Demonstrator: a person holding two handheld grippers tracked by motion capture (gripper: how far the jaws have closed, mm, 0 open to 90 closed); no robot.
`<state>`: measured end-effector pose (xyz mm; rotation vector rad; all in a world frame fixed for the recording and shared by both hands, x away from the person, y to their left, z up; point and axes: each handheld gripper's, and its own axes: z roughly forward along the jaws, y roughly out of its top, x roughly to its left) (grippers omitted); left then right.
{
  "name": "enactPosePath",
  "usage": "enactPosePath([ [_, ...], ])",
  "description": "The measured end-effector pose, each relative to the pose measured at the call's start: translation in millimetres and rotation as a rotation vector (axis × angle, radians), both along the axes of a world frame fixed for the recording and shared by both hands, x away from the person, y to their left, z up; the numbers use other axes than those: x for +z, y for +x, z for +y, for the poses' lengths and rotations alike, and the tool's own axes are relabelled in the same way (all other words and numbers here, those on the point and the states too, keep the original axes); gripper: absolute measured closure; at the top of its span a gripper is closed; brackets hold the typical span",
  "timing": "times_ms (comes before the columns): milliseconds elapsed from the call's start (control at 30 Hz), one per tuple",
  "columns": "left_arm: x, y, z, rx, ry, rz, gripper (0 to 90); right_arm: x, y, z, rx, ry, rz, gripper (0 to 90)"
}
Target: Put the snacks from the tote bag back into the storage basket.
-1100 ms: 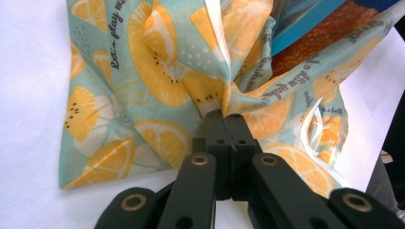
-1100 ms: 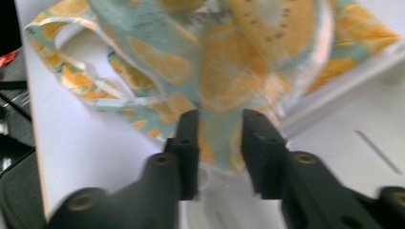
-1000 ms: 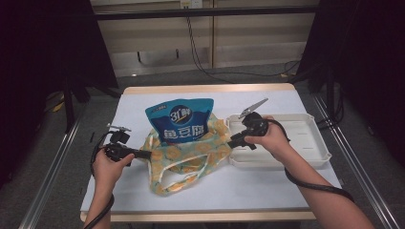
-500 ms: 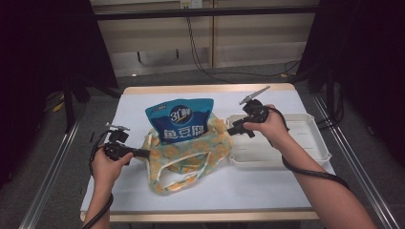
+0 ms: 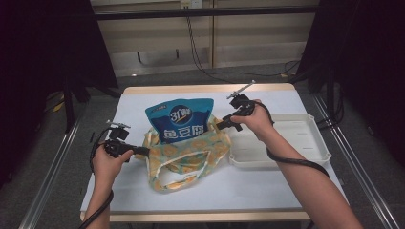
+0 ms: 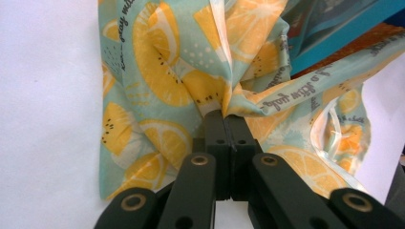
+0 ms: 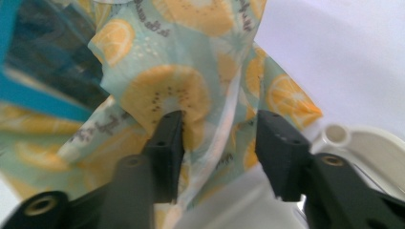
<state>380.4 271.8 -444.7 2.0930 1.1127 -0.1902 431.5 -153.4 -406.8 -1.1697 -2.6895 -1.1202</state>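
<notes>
A tote bag (image 5: 187, 153) printed with orange slices lies mid-table, and a blue snack pouch (image 5: 180, 119) stands out of its mouth. My left gripper (image 5: 145, 151) is shut on a pinch of the bag's left edge (image 6: 162, 71), its jaws pressed together at the fabric (image 6: 224, 113). My right gripper (image 5: 221, 125) is at the bag's upper right rim. Its jaws have just been closing but still stand apart (image 7: 219, 129), with a fold of the bag (image 7: 167, 90) loose between them. The pouch (image 7: 43, 52) shows at the left behind the fabric.
A white tray (image 5: 305, 151) sits right of the bag, its corner (image 7: 372, 143) just beside my right gripper. The white table top (image 5: 267, 186) has bare room in front of the bag. Black cables trail from both grippers. Metal rails run along both table sides.
My right hand has moved left from the tray's near corner to the bag's right rim. The left hand and the bag's left edge have stayed in place.
</notes>
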Motion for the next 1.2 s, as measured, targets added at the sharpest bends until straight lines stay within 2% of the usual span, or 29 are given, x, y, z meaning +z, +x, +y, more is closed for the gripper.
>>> enactPosePath([
  [33, -1.4, 0.4, 0.5, -0.002, 0.004, 0.003, 90.0, -1.8, 0.9, 4.0, 0.003, -0.012, 0.014, 68.1],
  [67, -2.5, 0.5, 1.3, -0.001, 0.005, 0.004, 90.0, -3.9, 2.3, 7.7, 0.015, -0.026, 0.019, 70.2],
  [167, -3.2, -0.9, 3.7, -0.004, 0.0, 0.007, 89.7, -7.1, 3.6, 15.4, 0.02, -0.029, 0.005, 71.9],
  [233, -1.6, -2.6, 4.8, 0.007, -0.005, 0.0, 87.0, -5.9, 2.5, 17.0, 0.012, -0.026, 0.006, 67.5],
  [333, 3.8, -6.0, 6.0, 0.031, 0.016, -0.02, 73.0, -2.1, 0.2, 14.5, 0.023, -0.036, -0.005, 61.0],
  [467, 11.5, -9.8, 7.8, 0.055, 0.044, -0.053, 49.0, 7.4, -6.9, 8.2, 0.03, -0.026, -0.026, 53.1],
  [533, 14.6, -11.6, 8.9, 0.061, 0.038, -0.058, 42.0, 15.3, -10.6, 4.7, 0.042, -0.03, -0.033, 50.2],
  [600, 17.5, -13.3, 8.2, 0.083, 0.04, -0.065, 31.3, 24.4, -13.0, 2.1, 0.056, -0.027, -0.06, 44.6],
  [633, 19.5, -13.5, 9.2, 0.072, 0.05, -0.066, 27.0, 29.3, -14.1, 0.6, 0.063, -0.026, -0.063, 42.6],
  [800, 24.0, -16.4, 7.3, 0.076, 0.055, -0.074, 19.8, 52.1, -20.3, 2.3, 0.106, -0.008, -0.082, 35.6],
  [900, 24.6, -16.7, 6.8, 0.081, 0.065, -0.074, 14.0, 61.6, -26.2, 8.8, 0.161, -0.033, -0.089, 33.4],
  [1033, 25.0, -17.2, 5.6, 0.08, 0.057, -0.069, 12.9, 70.6, -32.1, 17.5, 0.235, -0.01, -0.114, 32.1],
  [1200, 25.0, -17.8, 4.7, 0.08, 0.061, -0.069, 12.4, 80.7, -32.8, 33.4, 0.273, 0.015, -0.12, 31.5],
])
